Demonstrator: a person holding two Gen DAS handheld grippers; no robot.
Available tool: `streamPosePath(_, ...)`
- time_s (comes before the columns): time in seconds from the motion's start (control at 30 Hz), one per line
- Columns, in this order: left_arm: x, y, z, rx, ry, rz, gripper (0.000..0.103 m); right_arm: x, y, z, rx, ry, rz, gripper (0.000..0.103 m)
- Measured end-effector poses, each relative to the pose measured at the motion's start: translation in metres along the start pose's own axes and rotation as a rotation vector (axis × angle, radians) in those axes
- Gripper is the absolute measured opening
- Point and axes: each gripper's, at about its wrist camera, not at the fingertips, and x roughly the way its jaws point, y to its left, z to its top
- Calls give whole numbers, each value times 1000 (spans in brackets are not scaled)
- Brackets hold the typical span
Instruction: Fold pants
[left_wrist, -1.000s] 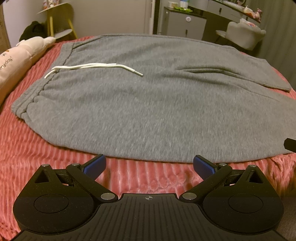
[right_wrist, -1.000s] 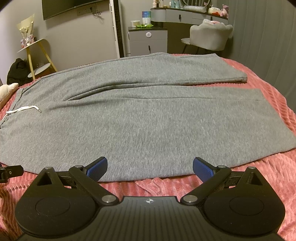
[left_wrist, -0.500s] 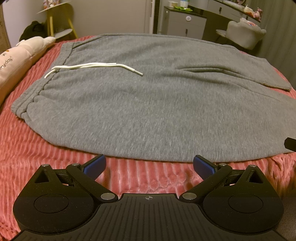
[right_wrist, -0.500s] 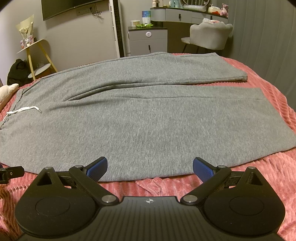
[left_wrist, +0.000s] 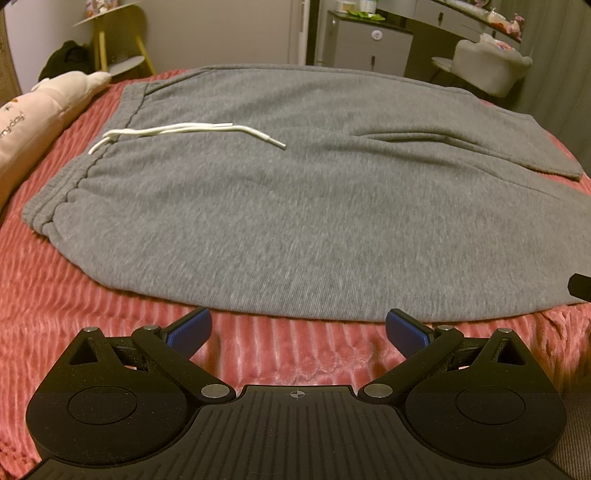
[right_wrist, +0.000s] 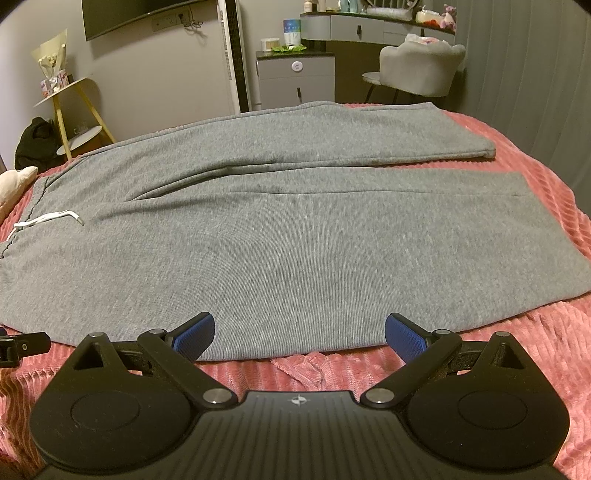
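Here, one pair of grey pants (left_wrist: 295, 206) (two legs), two grippers agape.

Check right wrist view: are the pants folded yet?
No, the pants lie spread flat on the bedspread, both legs side by side and unfolded.

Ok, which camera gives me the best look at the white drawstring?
The left wrist view: the white drawstring lies large and whole across the gray sweatpants near the waistband. The right wrist view shows it small at the far left edge, partly cut off.
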Motion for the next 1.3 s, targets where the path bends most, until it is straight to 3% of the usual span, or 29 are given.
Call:
streamPosePath(0.87,-1,-5,2,25,15,20,103,-2,-3,3,-1,-2,20,99)
streamPosePath(1.3,6,-10,4,36,54,29,103,8,-6,7,16,39,83,99)
